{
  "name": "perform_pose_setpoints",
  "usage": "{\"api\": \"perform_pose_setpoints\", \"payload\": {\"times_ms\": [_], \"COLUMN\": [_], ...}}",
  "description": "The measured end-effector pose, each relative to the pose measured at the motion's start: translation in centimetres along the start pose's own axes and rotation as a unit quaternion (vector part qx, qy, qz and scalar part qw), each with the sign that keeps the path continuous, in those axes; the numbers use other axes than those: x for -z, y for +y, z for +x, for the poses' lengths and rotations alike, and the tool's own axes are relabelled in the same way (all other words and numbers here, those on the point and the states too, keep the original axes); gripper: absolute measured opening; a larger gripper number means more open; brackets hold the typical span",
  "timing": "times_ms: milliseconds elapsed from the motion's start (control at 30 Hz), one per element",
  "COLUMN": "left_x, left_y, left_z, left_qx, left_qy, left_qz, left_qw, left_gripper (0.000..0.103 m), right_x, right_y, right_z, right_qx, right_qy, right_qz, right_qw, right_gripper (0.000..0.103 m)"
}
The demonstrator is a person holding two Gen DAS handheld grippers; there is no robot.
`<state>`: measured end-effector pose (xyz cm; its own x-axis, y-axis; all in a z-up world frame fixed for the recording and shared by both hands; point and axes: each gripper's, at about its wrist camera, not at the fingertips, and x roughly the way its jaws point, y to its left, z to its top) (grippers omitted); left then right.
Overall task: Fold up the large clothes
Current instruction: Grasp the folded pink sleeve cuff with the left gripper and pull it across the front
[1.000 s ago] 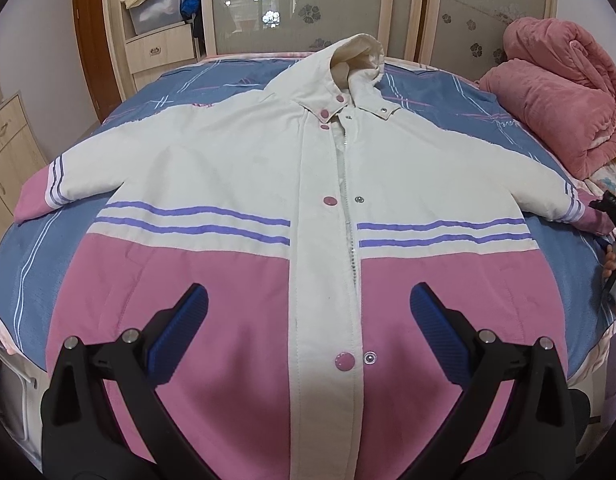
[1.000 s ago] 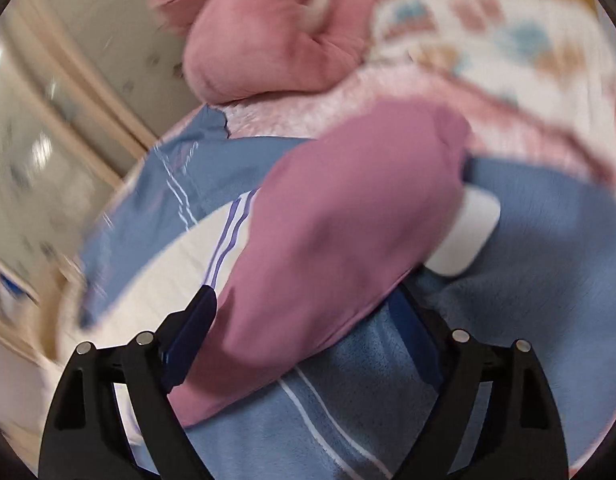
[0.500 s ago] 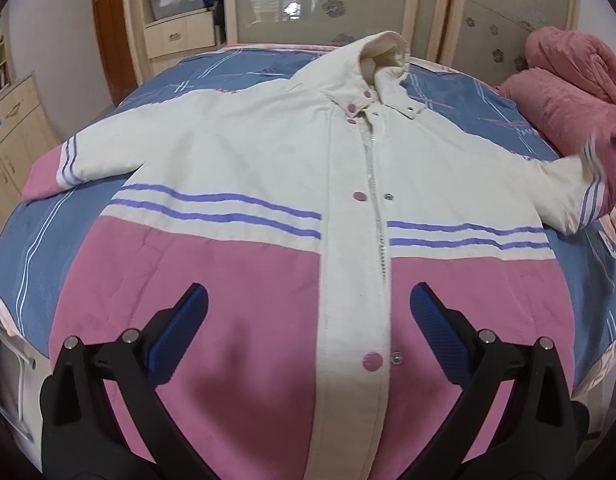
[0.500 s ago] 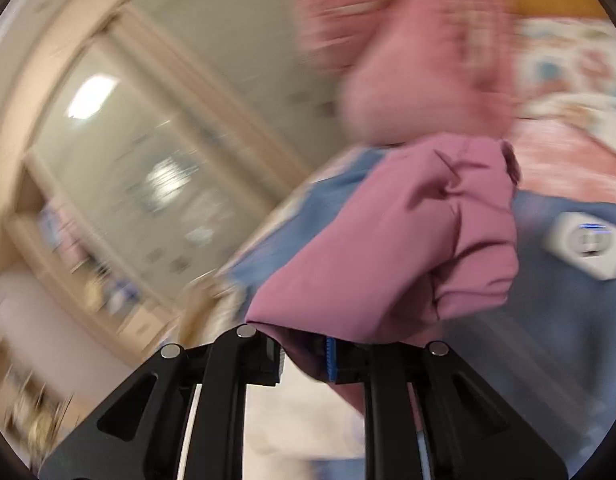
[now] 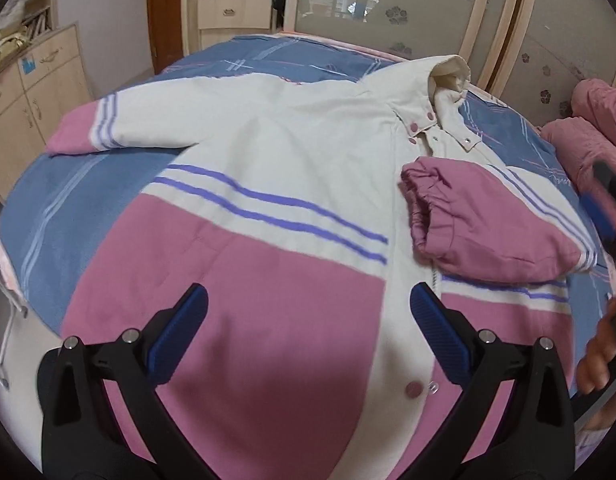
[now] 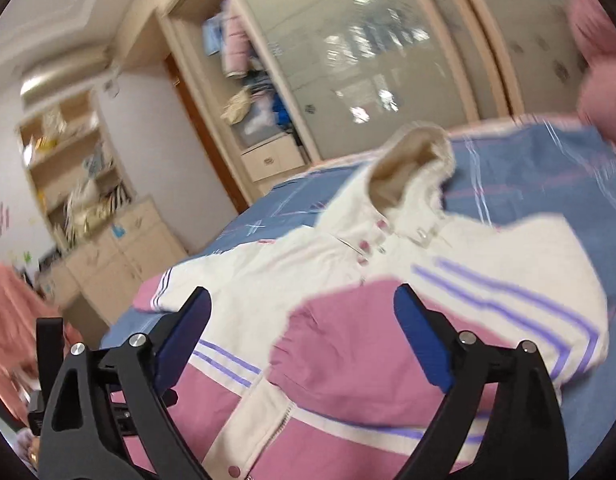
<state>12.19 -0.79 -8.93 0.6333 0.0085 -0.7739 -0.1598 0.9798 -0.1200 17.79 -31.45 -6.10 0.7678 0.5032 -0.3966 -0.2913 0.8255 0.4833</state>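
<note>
A white and pink hooded jacket [image 5: 275,184] is spread front-up on a bed w/ a blue striped bedsheet [image 5: 67,200]; all places below are given rel. to the jacket. Its right-hand sleeve [image 5: 492,224] is seen folded inward, laid across the chest just beside the front placket, pink cuff end toward the zip and collar. The other sleeve [image 5: 107,128] is stretched out flat to the far left, pink cuff resting on the sheet. The cream hood [image 5: 448,80] is seen at the far end, collar snaps done up.

The left gripper [image 5: 308,332] is held above the pink hem area, blue-padded fingers [image 5: 179,336] spread wide, nothing between them. The right gripper [image 6: 301,336] is seen above the folded sleeve [image 6: 368,340], fingers [image 6: 424,340] likewise wide apart & empty; contact w/ the cloth is not seen. In the left wrist view, part of the right gripper and a blurred hand [image 5: 600,344] are caught at the jacket's right edge.

Beyond the hood, wardrobe doors w/ frosted flower-pattern glass [image 5: 388,4] are visible. To the left of the jacket a light wooden cabinet [image 5: 23,100] is stood by the bed. To the right, past the folded sleeve, a pink quilt [image 5: 592,128] is bundled on the bed. The right wrist view is motion-blurred, so fine detail there cannot be told.
</note>
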Motion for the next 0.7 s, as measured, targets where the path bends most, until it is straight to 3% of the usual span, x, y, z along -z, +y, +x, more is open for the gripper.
{"api": "perform_pose_setpoints", "payload": {"times_ms": [100, 233, 433, 533, 600, 633, 700], "left_x": [-1.1, -2.8, -3.7, -4.1, -4.5, -4.7, -5.1], "left_y": [-1.5, -4.6, -9.5, -11.8, -13.1, -13.4, -12.8], "left_z": [1.9, 5.2, 10.8, 11.9, 12.4, 12.6, 12.8], "left_qx": [0.034, 0.129, 0.195, 0.187, 0.163, 0.148, 0.169], "left_qy": [0.024, 0.063, 0.154, 0.155, 0.150, 0.148, 0.144], "left_qz": [-0.011, -0.048, -0.086, -0.075, -0.050, -0.043, -0.066], "left_qw": [0.9991, 0.9886, 0.9649, 0.9672, 0.9738, 0.9769, 0.9729], "left_gripper": [0.101, 0.101, 0.101, 0.101, 0.073, 0.053, 0.033], "right_x": [1.0, 1.9, 2.4, 2.6, 2.7, 2.9, 2.9], "right_y": [-3.5, -5.6, -3.1, -2.5, -2.9, -3.2, -4.3], "right_z": [0.5, 0.4, -0.2, 0.8, 1.5, 1.7, 2.1], "right_qx": [0.063, 0.053, 0.094, 0.110, 0.127, 0.132, 0.132], "right_qy": [0.014, 0.013, 0.013, 0.029, 0.039, 0.042, 0.048], "right_qz": [0.050, 0.102, 0.037, 0.011, 0.007, 0.010, 0.031], "right_qw": [0.997, 0.993, 0.995, 0.993, 0.991, 0.990, 0.990], "right_gripper": [0.093, 0.093, 0.093, 0.093, 0.093, 0.093, 0.093]}}
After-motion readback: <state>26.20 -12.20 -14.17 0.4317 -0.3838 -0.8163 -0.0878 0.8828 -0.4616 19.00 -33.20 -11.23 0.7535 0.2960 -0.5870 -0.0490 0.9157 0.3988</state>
